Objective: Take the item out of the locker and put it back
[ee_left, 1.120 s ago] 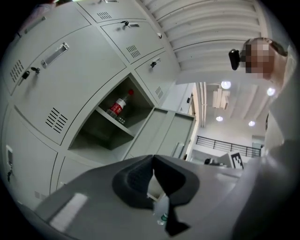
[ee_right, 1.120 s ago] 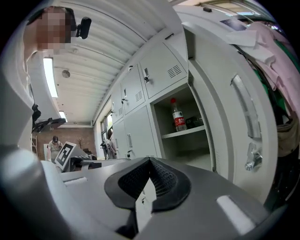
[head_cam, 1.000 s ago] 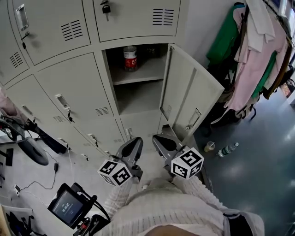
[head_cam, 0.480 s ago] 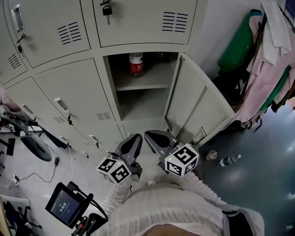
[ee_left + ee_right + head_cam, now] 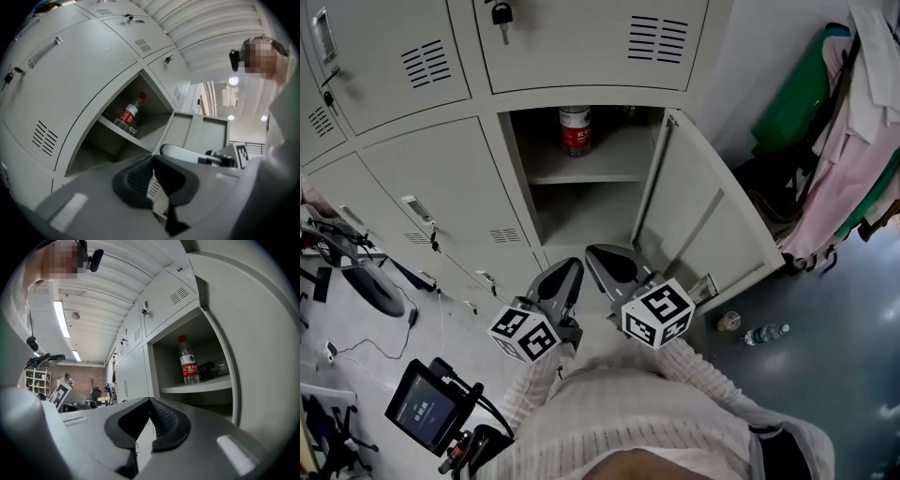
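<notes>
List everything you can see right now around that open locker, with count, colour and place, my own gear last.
water bottle: one, clear with red label, upright on the open locker's upper shelf
dark item: one, on the same shelf beside the bottle; too dim to identify
lockers: one bank, pale grey, ahead
open door: one, pale grey, swung out to the right
clothes: several, green, pink and white, hanging at far right
floor bottle: one, clear, lying on the dark floor
cup: one, on the floor beside it
screen device: one, black, lower left
sweater: one, white knit
left gripper: grey, shut, empty
right gripper: grey, shut, empty
</notes>
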Demonstrator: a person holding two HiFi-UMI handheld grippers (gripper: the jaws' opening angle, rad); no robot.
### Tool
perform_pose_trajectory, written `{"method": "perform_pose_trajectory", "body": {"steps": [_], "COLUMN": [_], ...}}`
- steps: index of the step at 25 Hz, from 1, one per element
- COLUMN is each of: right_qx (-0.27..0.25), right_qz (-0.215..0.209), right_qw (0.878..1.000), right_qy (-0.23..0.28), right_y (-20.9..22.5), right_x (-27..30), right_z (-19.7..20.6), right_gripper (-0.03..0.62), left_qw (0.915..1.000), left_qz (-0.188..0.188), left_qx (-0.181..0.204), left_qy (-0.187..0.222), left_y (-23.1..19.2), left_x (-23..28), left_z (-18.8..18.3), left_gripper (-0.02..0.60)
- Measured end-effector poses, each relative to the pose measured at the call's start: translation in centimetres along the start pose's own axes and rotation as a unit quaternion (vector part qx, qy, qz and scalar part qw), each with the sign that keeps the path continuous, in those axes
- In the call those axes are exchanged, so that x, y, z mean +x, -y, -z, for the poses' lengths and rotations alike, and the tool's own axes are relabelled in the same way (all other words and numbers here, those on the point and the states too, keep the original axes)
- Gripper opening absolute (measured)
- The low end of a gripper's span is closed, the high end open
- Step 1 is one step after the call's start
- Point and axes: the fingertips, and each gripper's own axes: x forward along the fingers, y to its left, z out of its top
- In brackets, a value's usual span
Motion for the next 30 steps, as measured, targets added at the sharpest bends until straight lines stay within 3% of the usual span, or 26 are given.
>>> {"method": "perform_pose_trajectory", "body": {"steps": [9,17,27,30], "right_qx": [0.011,-0.008,-0.044,-0.056], "right_qz": [0.020,0.073,0.134,0.148], "right_qw": [1.000,0.996,0.988,0.986], "right_qy": [0.014,0.050,0.060,0.044], "right_y": [2.2,6.8,11.9,13.3], "right_x": [3.9,7.7,13.4,14.5], "right_z": [-1.0,-4.8,-9.7,-10.2], "right_gripper": [-0.002,0.002,0.151,0.238], "left_qw": [0.9995,0.9980,0.9962,0.9961], "left_qz": [0.006,0.021,0.038,0.042], "left_qx": [0.025,0.056,0.077,0.076], "left_qy": [-0.021,-0.020,-0.016,-0.016], "left_y": [-1.9,-3.2,-3.6,-3.7], "left_x": [1.6,3.9,6.2,6.3], "left_z": [-1.8,-4.8,-7.1,-7.1], "left_gripper": [0.006,0.006,0.006,0.006]}}
